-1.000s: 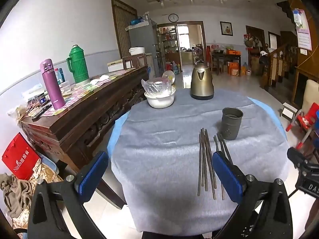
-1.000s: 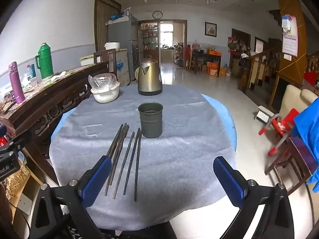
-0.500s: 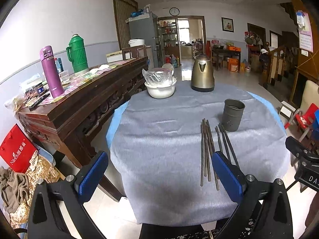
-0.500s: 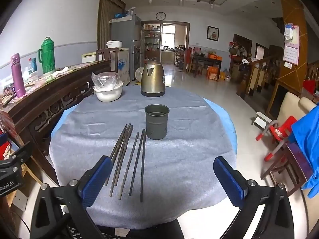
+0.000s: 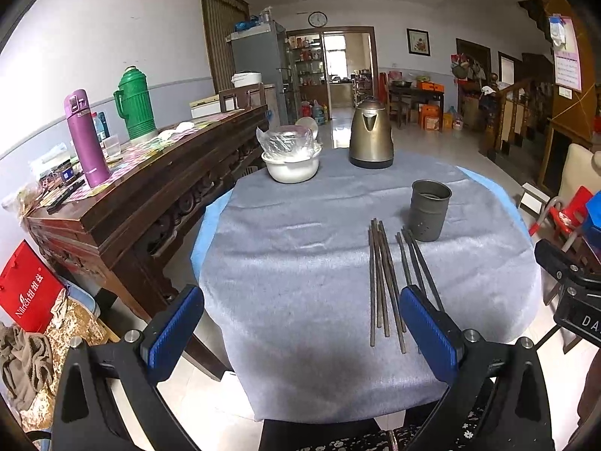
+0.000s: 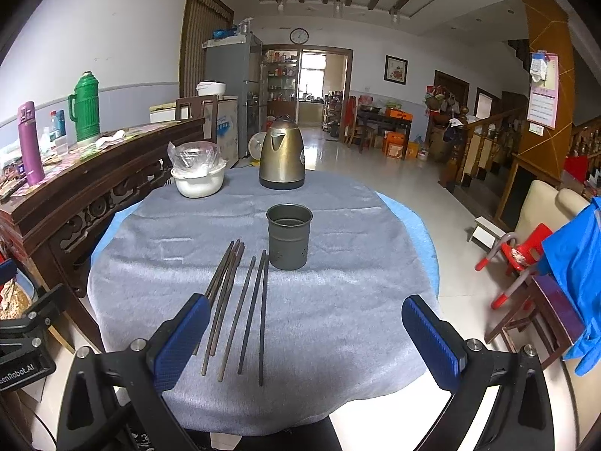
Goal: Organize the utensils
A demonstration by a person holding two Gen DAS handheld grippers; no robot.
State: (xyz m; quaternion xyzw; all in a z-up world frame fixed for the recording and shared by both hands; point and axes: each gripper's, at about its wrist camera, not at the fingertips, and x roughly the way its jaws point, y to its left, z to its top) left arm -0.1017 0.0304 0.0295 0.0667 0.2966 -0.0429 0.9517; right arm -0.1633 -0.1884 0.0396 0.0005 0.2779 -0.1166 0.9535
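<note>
Several dark chopsticks (image 5: 383, 278) lie side by side on the grey cloth of the round table (image 5: 300, 263); they also show in the right wrist view (image 6: 240, 300). A grey metal holder cup (image 5: 429, 209) stands upright just beyond their far ends, also in the right wrist view (image 6: 289, 236). My left gripper (image 5: 300, 323) is open and empty, above the table's near edge, left of the chopsticks. My right gripper (image 6: 306, 332) is open and empty, near the chopsticks' near ends.
A brass kettle (image 5: 371, 135) and a white bowl with a plastic bag (image 5: 292, 156) stand at the table's far side. A dark wooden sideboard (image 5: 124, 195) with flasks stands to the left. A red child's chair (image 6: 514, 263) and blue cloth (image 6: 578, 263) are right.
Both grippers have risen and tilted, so the table sits lower in both views. The chopsticks and the cup have not moved. Both grippers stay open.
</note>
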